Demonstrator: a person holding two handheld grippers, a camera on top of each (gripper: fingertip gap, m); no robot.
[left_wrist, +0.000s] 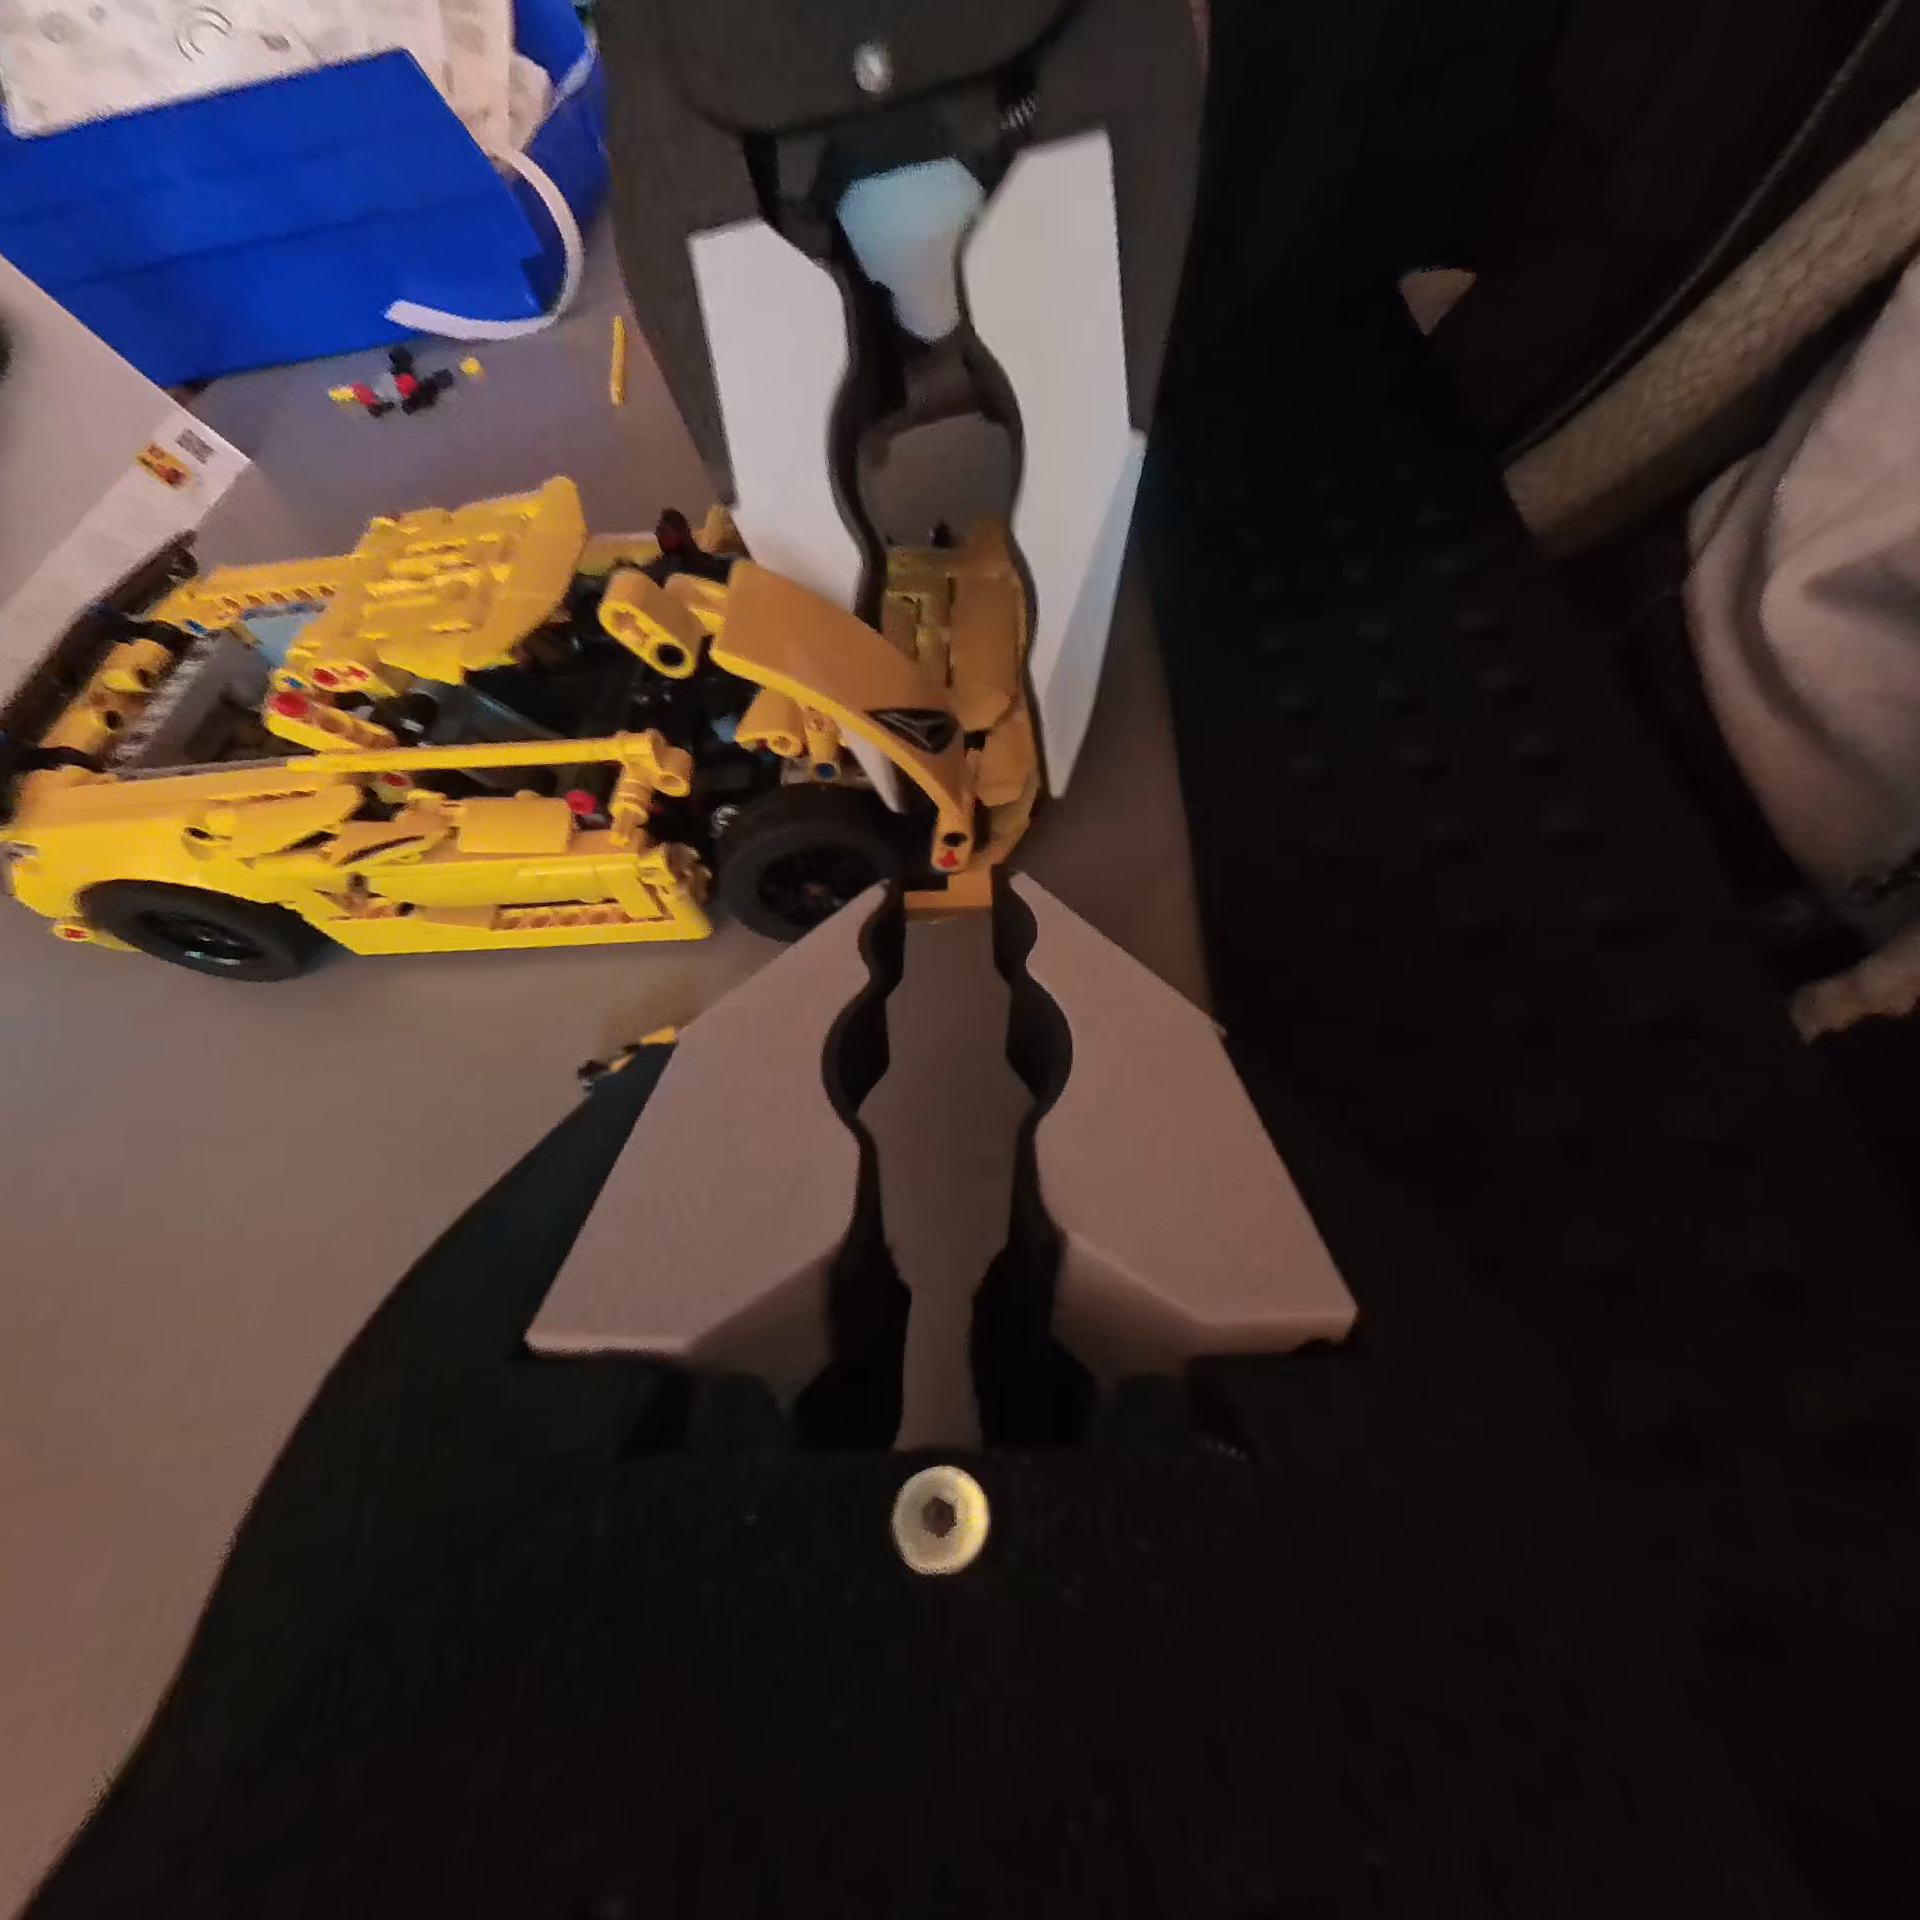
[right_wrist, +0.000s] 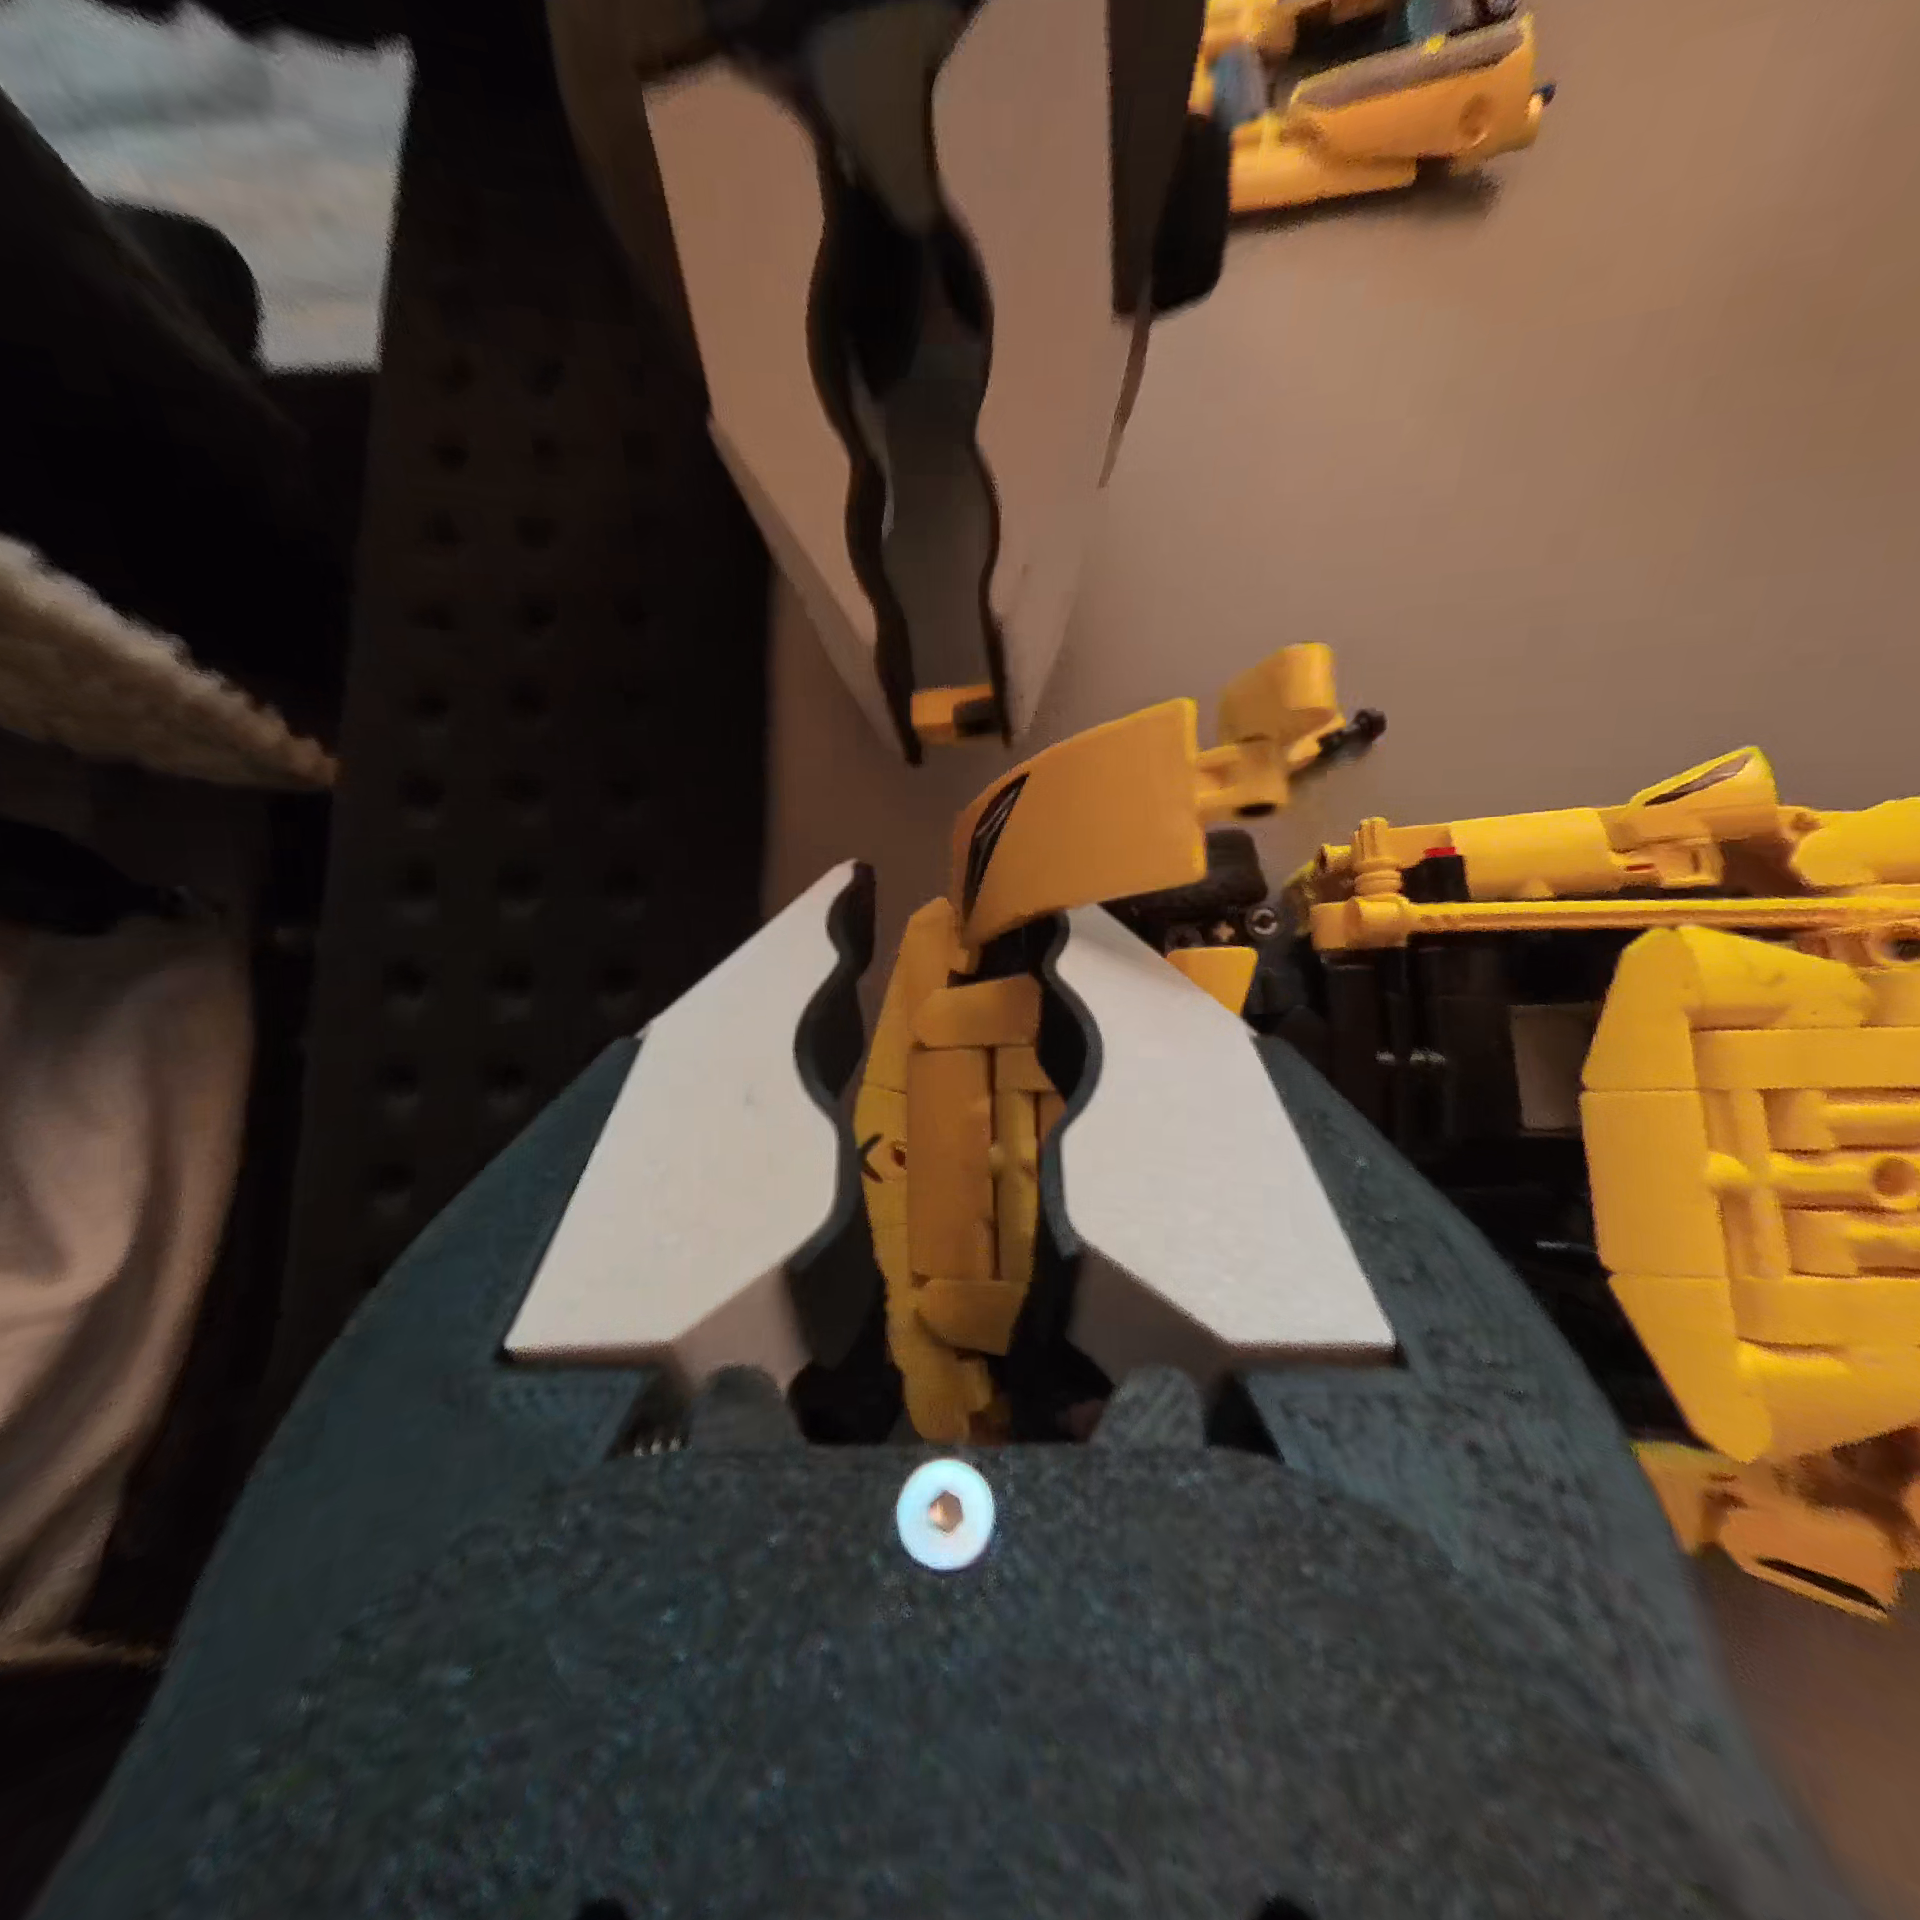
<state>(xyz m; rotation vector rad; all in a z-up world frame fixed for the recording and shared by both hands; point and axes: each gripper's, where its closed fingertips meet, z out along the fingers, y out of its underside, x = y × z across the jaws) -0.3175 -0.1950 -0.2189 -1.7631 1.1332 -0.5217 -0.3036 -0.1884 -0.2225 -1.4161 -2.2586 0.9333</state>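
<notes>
A yellow toy-brick sports car (left_wrist: 343, 821) stands on the grey table (left_wrist: 208, 1195), partly built, with panels raised. My right gripper (right_wrist: 966, 894) is shut on the car's yellow front section (right_wrist: 956, 1143), which sits deep between its pale fingers (right_wrist: 707, 1143). In the left wrist view it comes in from the top (left_wrist: 935, 520). My left gripper (left_wrist: 948, 883) is shut on a small yellow brick piece (left_wrist: 945, 891) at its tips, right by the car's front wheel (left_wrist: 810, 862) and a curved yellow panel (left_wrist: 831, 644). It also shows in the right wrist view (right_wrist: 951, 717), with the piece just above the curved panel (right_wrist: 1091, 810).
A blue bag (left_wrist: 260, 208) and a white printed booklet (left_wrist: 94, 488) lie at the far left. Small loose bricks (left_wrist: 400, 390) and a yellow rod (left_wrist: 618, 358) lie behind the car. Another yellow sub-assembly (right_wrist: 1371, 104) lies farther off. A black perforated surface (left_wrist: 1455, 831) borders the table. Left and right tips are no more than a few centimetres apart.
</notes>
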